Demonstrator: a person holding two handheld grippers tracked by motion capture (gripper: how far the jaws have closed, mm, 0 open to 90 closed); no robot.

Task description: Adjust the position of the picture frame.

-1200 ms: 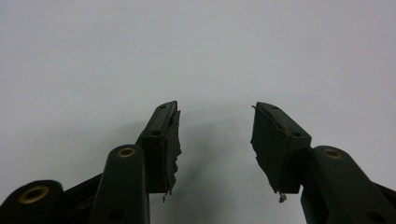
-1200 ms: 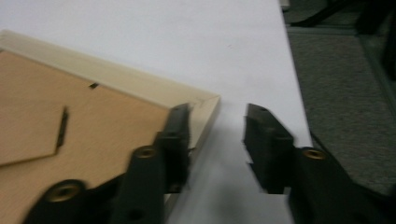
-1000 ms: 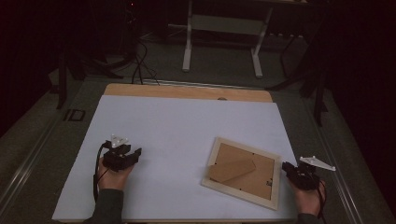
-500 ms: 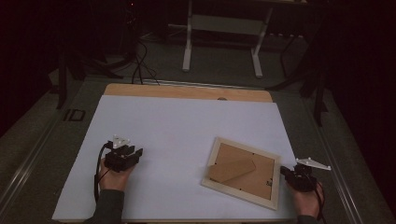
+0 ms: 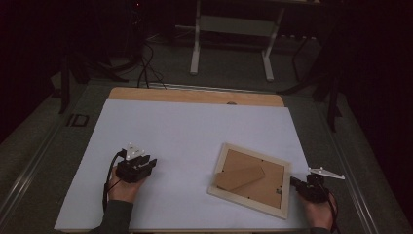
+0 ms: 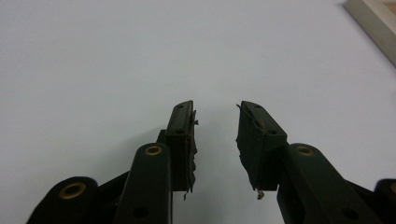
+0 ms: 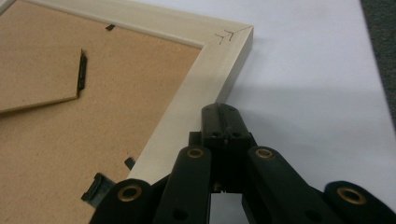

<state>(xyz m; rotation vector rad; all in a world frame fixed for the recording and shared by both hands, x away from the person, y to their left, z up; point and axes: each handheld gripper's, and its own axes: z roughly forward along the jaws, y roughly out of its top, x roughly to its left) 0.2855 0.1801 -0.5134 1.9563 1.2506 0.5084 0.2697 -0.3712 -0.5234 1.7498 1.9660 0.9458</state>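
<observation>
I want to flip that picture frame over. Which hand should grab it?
The right one, probably. The right gripper is at the edge of the picture frame, jaws shut. The left gripper is open, pointing at bare white table cover, well apart from it.

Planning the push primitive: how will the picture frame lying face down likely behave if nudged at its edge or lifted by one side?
The picture frame looks like a rigid wooden moulding, so it should slide or pivot as one piece. It lies flat on the smooth white sheet, so tipping or rolling seems unlikely. The fibreboard back sits under small clips; lifting could loosen it.
</observation>
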